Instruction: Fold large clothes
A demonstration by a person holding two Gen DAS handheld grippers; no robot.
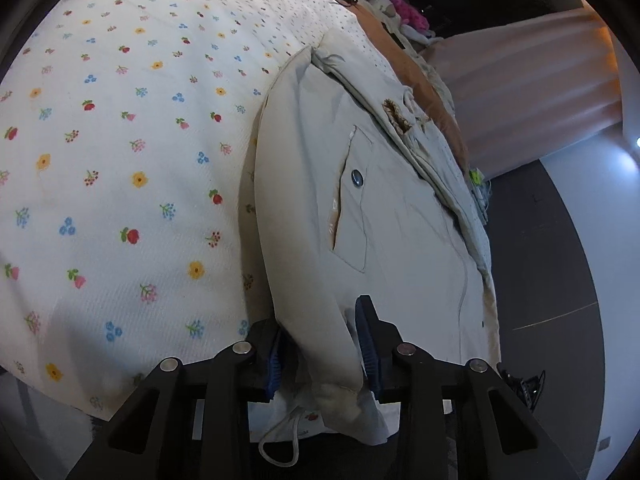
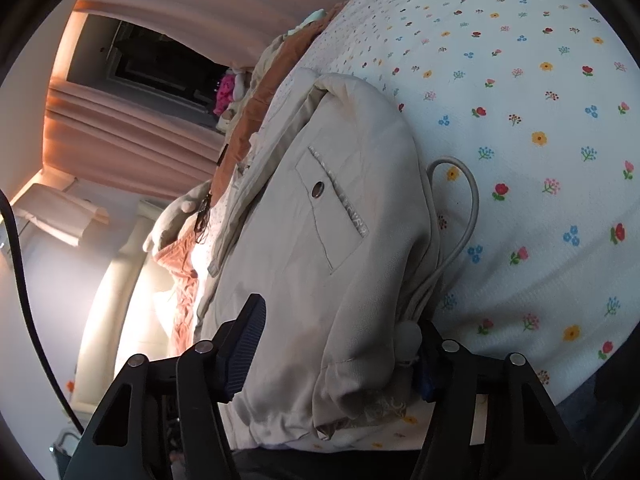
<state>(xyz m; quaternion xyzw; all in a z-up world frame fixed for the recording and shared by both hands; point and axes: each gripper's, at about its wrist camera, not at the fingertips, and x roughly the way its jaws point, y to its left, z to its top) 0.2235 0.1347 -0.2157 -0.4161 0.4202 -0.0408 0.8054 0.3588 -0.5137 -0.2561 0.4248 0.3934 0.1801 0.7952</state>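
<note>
My beige jacket (image 1: 400, 216) lies along the near edge of the bed, on the flowered sheet (image 1: 120, 140), with a snap-buttoned pocket (image 1: 354, 204) facing up. My left claw (image 1: 326, 344) is clamped on a bunched hem corner; my right claw (image 2: 340, 356) pinches the other hem corner beside a looped drawstring (image 2: 466, 200). Other clothes (image 2: 256, 120) are heaped at the bed's far edge, before pink curtains (image 1: 532, 92).

The right gripper (image 2: 336, 344) pinches the beige jacket's (image 2: 320, 220) bunched hem at six o'clock; floral bedsheet (image 2: 540, 160) spreads toward two o'clock.
</note>
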